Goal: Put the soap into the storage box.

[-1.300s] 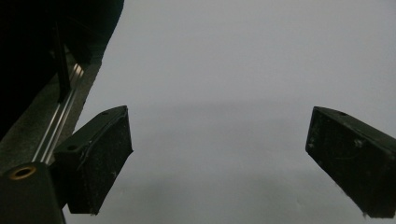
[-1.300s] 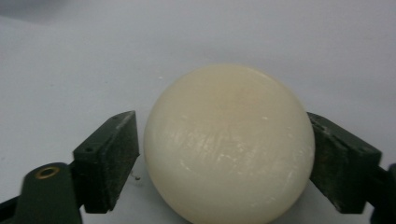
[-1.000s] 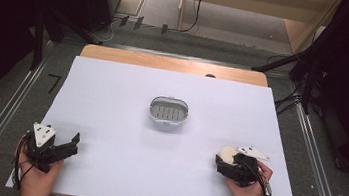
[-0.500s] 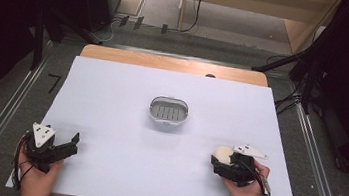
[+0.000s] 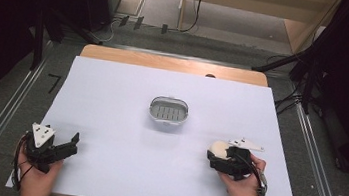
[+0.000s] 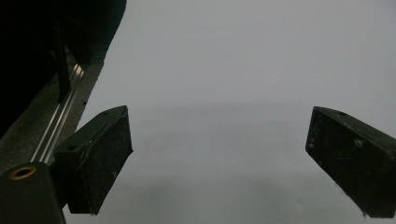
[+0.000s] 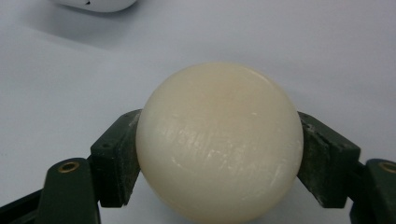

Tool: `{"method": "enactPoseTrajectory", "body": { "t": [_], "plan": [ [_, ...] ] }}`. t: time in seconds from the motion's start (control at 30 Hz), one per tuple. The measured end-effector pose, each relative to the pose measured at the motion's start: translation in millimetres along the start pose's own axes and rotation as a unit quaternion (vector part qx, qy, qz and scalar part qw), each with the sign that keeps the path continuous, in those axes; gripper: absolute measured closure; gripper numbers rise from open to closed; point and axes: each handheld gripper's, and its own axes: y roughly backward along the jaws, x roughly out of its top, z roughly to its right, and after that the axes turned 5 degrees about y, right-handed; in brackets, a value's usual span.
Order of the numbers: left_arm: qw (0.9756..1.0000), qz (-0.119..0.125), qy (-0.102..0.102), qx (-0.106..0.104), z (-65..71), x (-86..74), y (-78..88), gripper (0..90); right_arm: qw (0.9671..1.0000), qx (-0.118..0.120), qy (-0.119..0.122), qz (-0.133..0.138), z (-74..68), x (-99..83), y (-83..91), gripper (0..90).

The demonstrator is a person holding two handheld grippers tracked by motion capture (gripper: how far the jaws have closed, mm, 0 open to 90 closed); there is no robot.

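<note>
Room: dark all round, black stands and cables at both sides, a pale wooden frame on the floor up at 12 o'clock.
Surface: white sheet (image 5: pixel 111 100) over the table, a strip of wooden tabletop (image 5: pixel 132 58) bare along the far edge; metal rails run down both sides.
Centre: small oval white dish (image 5: pixel 169 111) with a slotted grid inside, sitting alone mid-sheet.
Ball: cream, smooth and glossy ball (image 7: pixel 219 140), down at about 4 o'clock from the dish and well apart from it; in the high view it peeks out at the front of the right tool (image 5: pixel 218 148).
Right gripper: right gripper (image 7: pixel 219 149) has the ball pinched, one black pad pressed at 9 o'clock of it and one at 3 o'clock, the ball bulging well above both.
Left gripper: left gripper (image 6: pixel 219 158) down at 8 o'clock from the dish, jaws spread wide, bare white sheet between them, pinching nothing; in the high view (image 5: pixel 63 147) it points toward 2 o'clock.
Writing: no lettering readable on ball, dish or tools.
Hands: one hand behind each tool at the near edge.
</note>
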Motion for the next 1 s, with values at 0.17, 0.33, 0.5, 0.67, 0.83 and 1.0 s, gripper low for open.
{"method": "enactPoseTrajectory", "body": {
  "t": [0.17, 0.33, 0.5, 0.67, 0.83, 1.0],
  "plan": [
    [1.0000, 0.000, 0.000, 0.001, 0.2, 0.0, -0.1, 7.7, 1.0000, 0.006, 0.003, 0.002, -3.6, 6.2, -2.7, 25.2],
    [1.0000, 0.000, -0.001, 0.000, 0.2, 0.0, -0.2, 7.7, 0.9999, 0.012, 0.003, -0.002, -7.7, 14.7, -6.7, 25.2],
    [1.0000, 0.000, 0.000, 0.000, 0.2, 0.0, -0.1, 7.7, 0.9998, 0.018, 0.002, -0.004, -10.2, 20.7, -10.4, 25.2],
    [1.0000, -0.001, 0.000, -0.001, 0.0, 0.0, 0.0, 7.7, 0.9997, 0.023, 0.004, -0.004, -13.4, 25.9, -13.2, 25.2],
    [1.0000, 0.000, 0.000, -0.001, 0.0, 0.0, -0.1, 7.7, 0.9996, 0.027, 0.006, -0.006, -17.4, 30.6, -15.7, 25.2],
    [1.0000, -0.001, 0.000, -0.001, -0.1, 0.1, 0.0, 7.7, 0.9995, 0.030, 0.010, -0.006, -20.8, 35.2, -17.6, 25.2]
  ]
}}
